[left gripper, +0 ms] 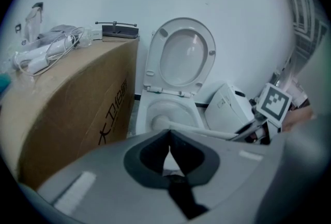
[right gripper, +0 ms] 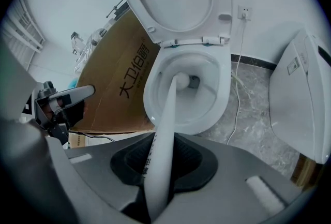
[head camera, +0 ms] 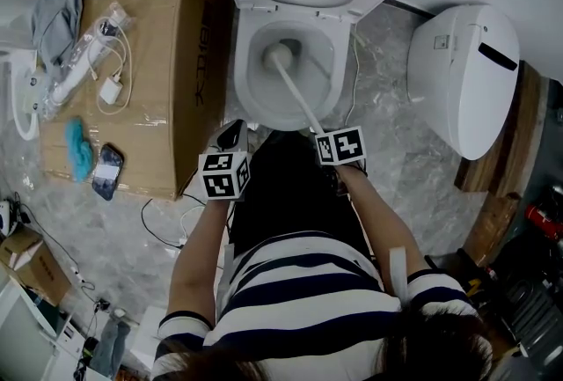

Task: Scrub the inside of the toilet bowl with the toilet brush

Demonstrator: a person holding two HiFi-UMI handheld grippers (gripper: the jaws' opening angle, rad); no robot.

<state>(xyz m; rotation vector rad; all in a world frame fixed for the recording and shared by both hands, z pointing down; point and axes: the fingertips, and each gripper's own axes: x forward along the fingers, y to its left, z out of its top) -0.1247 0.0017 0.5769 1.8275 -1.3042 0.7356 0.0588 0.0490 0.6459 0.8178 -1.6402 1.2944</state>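
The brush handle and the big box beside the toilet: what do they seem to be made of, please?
The brush handle is probably plastic: a smooth, white, slightly glossy tube. The box looks like cardboard: matte brown, with printed lettering and creased edges.

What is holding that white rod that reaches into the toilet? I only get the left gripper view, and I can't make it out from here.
Observer: It is the toilet brush. The right gripper view shows the right gripper shut on its handle.
Operator: Where exactly is the bristly end?
Observer: The right gripper view shows the brush head deep in the toilet bowl, right beside the drain opening.
Operator: Is there anything on that box I can't see?
Observer: Yes. In the head view, what looks like a phone lies on the cardboard box, beside a blue cloth.
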